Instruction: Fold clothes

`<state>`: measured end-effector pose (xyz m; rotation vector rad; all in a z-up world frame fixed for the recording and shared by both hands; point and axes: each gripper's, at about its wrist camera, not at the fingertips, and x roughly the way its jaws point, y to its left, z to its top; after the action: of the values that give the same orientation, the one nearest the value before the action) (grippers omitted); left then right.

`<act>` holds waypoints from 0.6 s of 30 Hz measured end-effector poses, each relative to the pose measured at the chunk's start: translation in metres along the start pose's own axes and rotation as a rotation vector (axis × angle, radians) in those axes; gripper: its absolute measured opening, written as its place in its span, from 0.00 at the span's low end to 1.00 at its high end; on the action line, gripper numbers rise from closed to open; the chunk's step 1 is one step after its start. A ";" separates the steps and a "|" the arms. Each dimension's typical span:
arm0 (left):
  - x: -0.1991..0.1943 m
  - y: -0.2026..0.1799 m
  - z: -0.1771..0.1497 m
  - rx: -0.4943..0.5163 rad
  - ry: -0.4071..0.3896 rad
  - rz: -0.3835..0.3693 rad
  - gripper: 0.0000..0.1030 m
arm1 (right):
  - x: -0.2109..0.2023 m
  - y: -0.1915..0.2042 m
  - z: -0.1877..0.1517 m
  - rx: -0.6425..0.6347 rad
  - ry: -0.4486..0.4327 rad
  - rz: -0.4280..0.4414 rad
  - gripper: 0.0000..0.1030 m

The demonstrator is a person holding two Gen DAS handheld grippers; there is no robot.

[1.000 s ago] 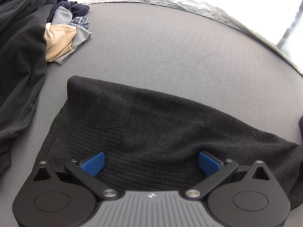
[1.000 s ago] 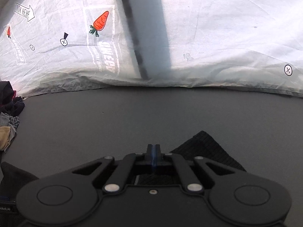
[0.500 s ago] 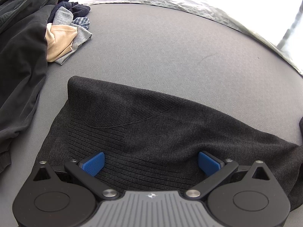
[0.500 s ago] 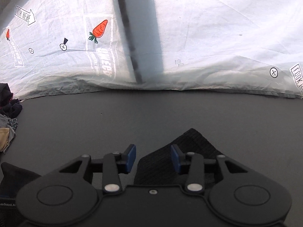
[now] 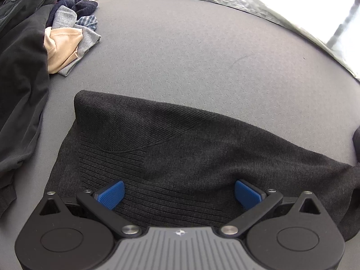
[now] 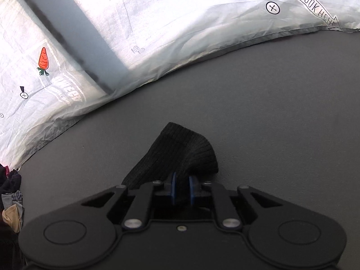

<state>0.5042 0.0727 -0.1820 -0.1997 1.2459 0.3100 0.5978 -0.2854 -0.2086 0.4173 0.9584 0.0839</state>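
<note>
Fingertips first: the blue ribbed pads (image 6: pixel 190 192) of my right gripper (image 6: pixel 181 189) have just been closing and now pinch a bunched fold of the dark charcoal ribbed knit garment (image 6: pixel 180 155), with only a narrow gap left between them, filled by the cloth. That end of the knit rises out of the pinch as a humped flap and falls back onto the flat grey fabric surface (image 6: pixel 270 103) just ahead.

My left gripper (image 5: pixel 178 192) stands wide open, its two blue pads (image 5: pixel 111 194) spread far apart over the garment (image 5: pixel 180 148) and closed on nothing; I cannot tell whether the tips touch the cloth. Under this gripper the knit lies spread across the grey surface (image 5: pixel 191 56), one layer folded over another, a curved seam running across the upper layer and its far edge forming a blunt corner at the left.

Further out on the left side lies a large black rumpled garment (image 5: pixel 20 78), and tucked against it a small heap of mixed clothes in beige, grey, navy and check (image 5: pixel 67 36). Along the far edge of the surface lies a crinkled white sheet (image 6: pixel 202 29) printed with an orange carrot (image 6: pixel 43 60), crossed circles and an arrow label.
</note>
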 end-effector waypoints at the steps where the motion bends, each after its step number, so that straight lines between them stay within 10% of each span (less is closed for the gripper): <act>1: -0.004 -0.004 0.001 0.039 0.006 -0.024 0.98 | -0.003 0.002 0.000 -0.020 -0.018 0.002 0.07; 7: -0.016 -0.055 -0.015 0.308 0.018 -0.077 1.00 | -0.027 0.001 0.001 -0.037 -0.076 0.036 0.07; 18: 0.012 -0.062 -0.015 0.240 0.090 -0.053 1.00 | -0.052 0.030 0.004 -0.092 -0.124 0.113 0.06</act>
<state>0.5151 0.0108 -0.1991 -0.0407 1.3531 0.1052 0.5748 -0.2726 -0.1548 0.3872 0.8057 0.2013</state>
